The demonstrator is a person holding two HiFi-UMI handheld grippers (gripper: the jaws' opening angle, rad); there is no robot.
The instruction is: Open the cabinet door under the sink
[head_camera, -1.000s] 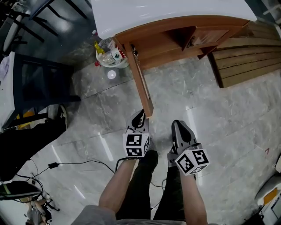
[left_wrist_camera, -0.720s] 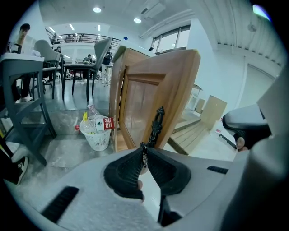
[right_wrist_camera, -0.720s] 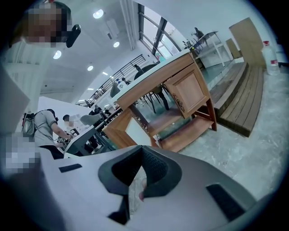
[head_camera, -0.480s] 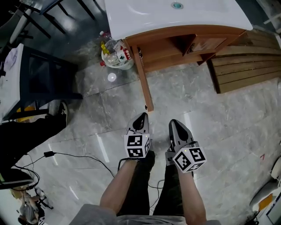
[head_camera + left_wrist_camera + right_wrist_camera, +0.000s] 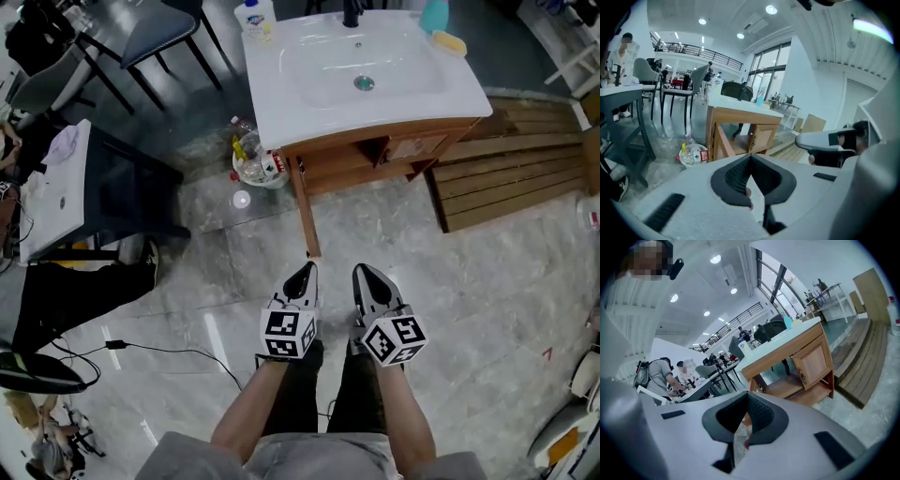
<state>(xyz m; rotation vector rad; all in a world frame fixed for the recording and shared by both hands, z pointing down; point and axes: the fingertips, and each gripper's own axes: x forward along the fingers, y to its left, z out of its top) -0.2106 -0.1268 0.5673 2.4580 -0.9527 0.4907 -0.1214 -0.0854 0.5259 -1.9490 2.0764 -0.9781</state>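
Observation:
The wooden sink cabinet [image 5: 375, 155] with a white basin top [image 5: 361, 80] stands ahead of me. Its left door [image 5: 306, 211] is swung wide open towards me, and the shelf inside shows. The right door [image 5: 813, 364] stands at the cabinet's right half. Below the open door's end, my left gripper [image 5: 305, 272] is shut and holds nothing; it does not touch the door. Beside it my right gripper [image 5: 361, 274] is shut too, also with nothing in it. In the left gripper view the open door [image 5: 723, 140] shows past the shut left gripper [image 5: 750, 157].
A bowl of bottles [image 5: 255, 164] sits on the floor left of the cabinet. Wooden slats [image 5: 506, 178] lie at its right. A dark table [image 5: 112, 192] and chairs stand at the left. A cable [image 5: 169, 352] runs over the tiles. Bottles and a sponge [image 5: 450, 42] sit on the basin.
Both grippers have risen and drawn back from the open door's end, where the left one was. The whole basin top has come into view.

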